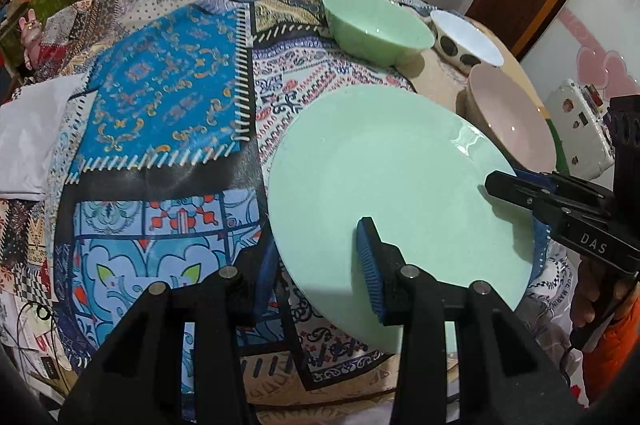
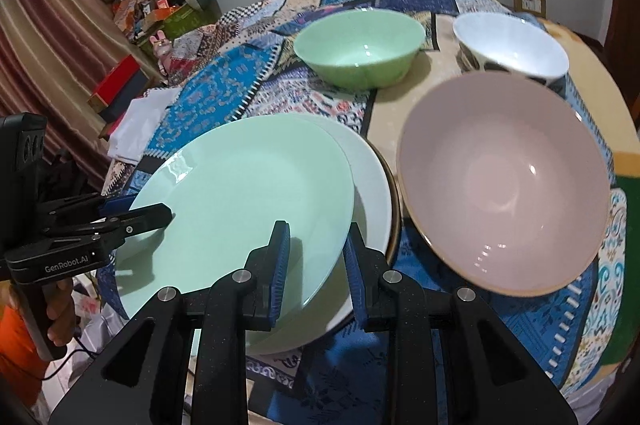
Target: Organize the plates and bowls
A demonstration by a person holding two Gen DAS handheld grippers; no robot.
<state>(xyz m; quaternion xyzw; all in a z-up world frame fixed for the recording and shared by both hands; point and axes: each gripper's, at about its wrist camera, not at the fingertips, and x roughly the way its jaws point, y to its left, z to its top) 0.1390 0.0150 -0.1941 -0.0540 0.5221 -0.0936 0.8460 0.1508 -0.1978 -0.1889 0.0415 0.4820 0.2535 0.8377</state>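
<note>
Both claws are on the same mint green plate (image 2: 240,209) right now, one at each side. The right gripper (image 2: 316,273) has its fingers straddling the plate's near rim, one blue pad on top of the plate and one below the edge, so it looks clamped on it. The left gripper (image 1: 316,265) does the same on its side: one finger sits on the plate's top face, the other is tucked under the rim.

From the right wrist camera the green plate is tilted, lifted a bit over a white plate (image 2: 372,181) that lies directly under it and pokes out to the right of the claw. Under that there's a dark rim, can't tell what it belongs to.

Just right of the right claw sits a big pink bowl (image 2: 504,181), empty, upright. Further ahead of the claw is a green bowl (image 2: 360,49), and ahead to the right a white bowl with dark spots (image 2: 512,45), right behind the pink one.

Everything's on a table with a busy blue patchwork tablecloth (image 1: 160,97).
</note>
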